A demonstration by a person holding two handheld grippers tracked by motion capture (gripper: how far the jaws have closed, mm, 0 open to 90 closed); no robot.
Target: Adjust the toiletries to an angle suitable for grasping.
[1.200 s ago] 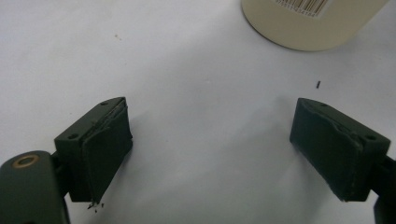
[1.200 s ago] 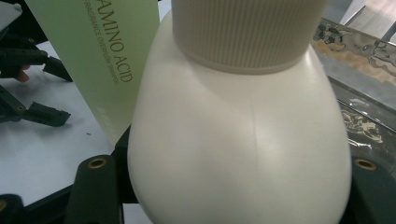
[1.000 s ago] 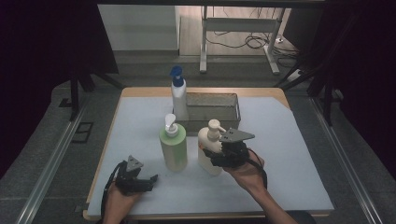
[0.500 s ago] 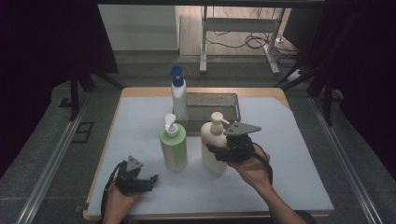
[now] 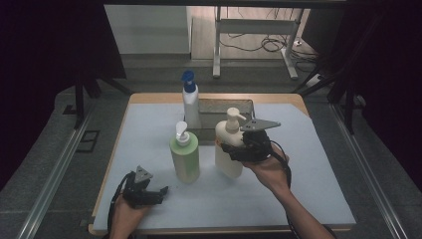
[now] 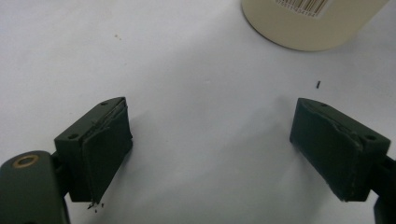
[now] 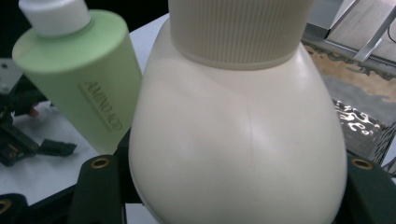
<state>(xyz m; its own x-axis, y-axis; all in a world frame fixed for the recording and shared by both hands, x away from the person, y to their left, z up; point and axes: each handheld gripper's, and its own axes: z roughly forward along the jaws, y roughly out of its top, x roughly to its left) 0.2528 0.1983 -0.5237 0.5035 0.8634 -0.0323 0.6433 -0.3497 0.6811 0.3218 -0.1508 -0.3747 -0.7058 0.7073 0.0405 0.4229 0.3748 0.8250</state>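
Observation:
My right gripper (image 5: 231,149) is shut on the body of a cream pump bottle (image 5: 228,142) and holds it, slightly tilted, a little above the white mat. In the right gripper view the cream bottle (image 7: 233,130) sits between both jaws of the right gripper (image 7: 233,196). A green pump bottle (image 5: 185,155) stands upright just to its left, also seen as the green bottle (image 7: 79,74). My left gripper (image 5: 158,192) rests low on the mat near the front left. Its jaws are open with nothing between them, as the left gripper (image 6: 210,126) shows over bare mat. A cream bottle base (image 6: 308,23) lies ahead of it.
A white bottle with a blue pump (image 5: 190,102) stands at the back, beside a shallow metal tray (image 5: 246,106). The white mat (image 5: 308,164) covers a wooden table. Dark floor and rails surround it, and table legs and cables lie beyond.
The right gripper has lifted the cream bottle and carried it slightly right, away from the green bottle. The left gripper has stayed put.

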